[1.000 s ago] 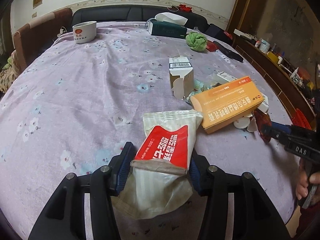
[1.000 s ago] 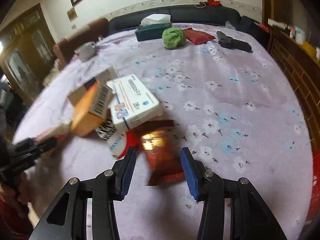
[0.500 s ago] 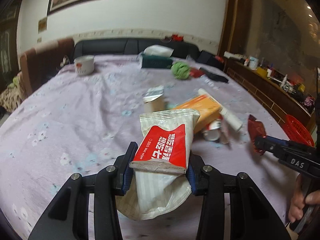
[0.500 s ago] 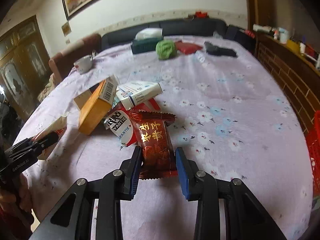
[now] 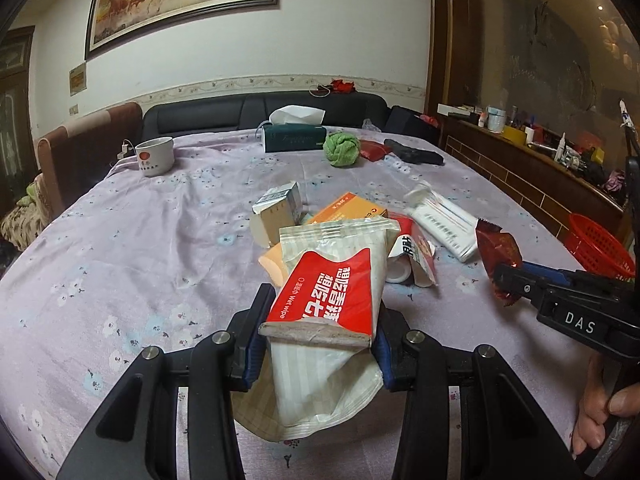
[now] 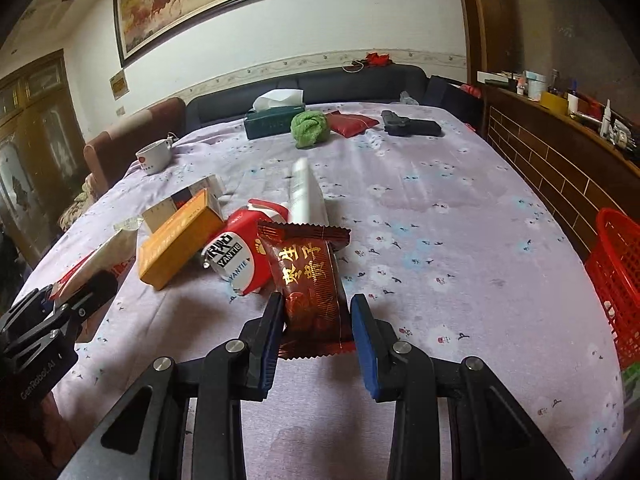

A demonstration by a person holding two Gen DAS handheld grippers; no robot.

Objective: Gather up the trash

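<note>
The wet wipe packet (image 5: pixel 332 300) at lower centre of the left wrist view carried "Wet wipe" beside large white Chinese characters on its red label, and the right tool (image 5: pixel 508 280) at the right edge bore "DAS". In the right wrist view, the red and white carton (image 6: pixel 236 256) read "YANTIE", the dark red snack wrapper (image 6: pixel 310 280) showed gold Chinese characters, and the left tool (image 6: pixel 80 300) at lower left read "GenRobot.AI".

Left tongs (image 5: pixel 320 320) and right tongs (image 6: pixel 316 320), both clamped, aloft.
</note>
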